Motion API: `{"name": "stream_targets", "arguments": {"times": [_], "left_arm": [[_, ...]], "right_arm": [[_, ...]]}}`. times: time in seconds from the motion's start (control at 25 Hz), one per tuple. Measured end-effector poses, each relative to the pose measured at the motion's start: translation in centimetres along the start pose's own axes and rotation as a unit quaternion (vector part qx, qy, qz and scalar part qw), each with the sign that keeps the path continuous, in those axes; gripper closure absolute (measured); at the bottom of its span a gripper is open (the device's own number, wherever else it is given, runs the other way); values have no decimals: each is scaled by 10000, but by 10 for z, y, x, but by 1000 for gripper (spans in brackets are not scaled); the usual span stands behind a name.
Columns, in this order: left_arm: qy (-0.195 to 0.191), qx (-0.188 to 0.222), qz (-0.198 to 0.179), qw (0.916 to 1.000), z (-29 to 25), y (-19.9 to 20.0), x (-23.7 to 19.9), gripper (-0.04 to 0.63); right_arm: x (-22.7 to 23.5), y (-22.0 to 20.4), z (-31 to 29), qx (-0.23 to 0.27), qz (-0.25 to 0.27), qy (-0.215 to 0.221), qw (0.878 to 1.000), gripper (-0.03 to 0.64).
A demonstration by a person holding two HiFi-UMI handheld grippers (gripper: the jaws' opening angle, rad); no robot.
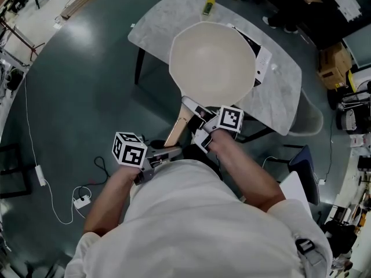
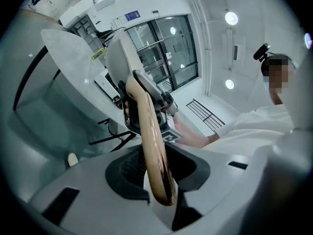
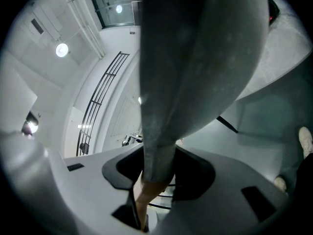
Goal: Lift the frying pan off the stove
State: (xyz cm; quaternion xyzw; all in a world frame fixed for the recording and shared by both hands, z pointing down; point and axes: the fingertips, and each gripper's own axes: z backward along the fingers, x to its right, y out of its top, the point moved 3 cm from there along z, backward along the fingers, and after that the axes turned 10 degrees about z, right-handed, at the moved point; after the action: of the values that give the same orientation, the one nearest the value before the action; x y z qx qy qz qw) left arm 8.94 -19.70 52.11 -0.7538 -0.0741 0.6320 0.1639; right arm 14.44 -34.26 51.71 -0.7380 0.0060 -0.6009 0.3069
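A cream frying pan [image 1: 214, 59] hangs above the marble table [image 1: 152, 23] and covers most of the black stove [image 1: 251, 40], of which only an edge shows. Its wooden handle [image 1: 177, 129] points back toward me. My left gripper [image 1: 164, 153] is shut on the handle's near end, and in the left gripper view the wooden handle [image 2: 152, 146] runs between the jaws of the left gripper [image 2: 159, 180]. My right gripper [image 1: 200, 120] is shut on the grey neck where the handle joins the pan. The right gripper view is filled by the neck and pan underside [image 3: 195, 58] above the right gripper [image 3: 156, 175].
A small yellow bottle [image 1: 208, 3] stands at the table's far edge. A white sheet [image 1: 264, 59] lies beside the stove. A pale chair [image 1: 307, 120] sits at the table's right. Cables and a power strip [image 1: 81, 201] lie on the floor at left; a cardboard box [image 1: 331, 65] stands at far right.
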Motion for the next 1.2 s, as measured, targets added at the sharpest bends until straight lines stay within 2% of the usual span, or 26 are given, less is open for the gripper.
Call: {"name": "stream_targets", "arguments": {"times": [1.2], "left_arm": [[-211,-219,-63,9995,1,2,2,477]], "right_arm": [[-1,1,5,197,13,-92,9998,446]]}}
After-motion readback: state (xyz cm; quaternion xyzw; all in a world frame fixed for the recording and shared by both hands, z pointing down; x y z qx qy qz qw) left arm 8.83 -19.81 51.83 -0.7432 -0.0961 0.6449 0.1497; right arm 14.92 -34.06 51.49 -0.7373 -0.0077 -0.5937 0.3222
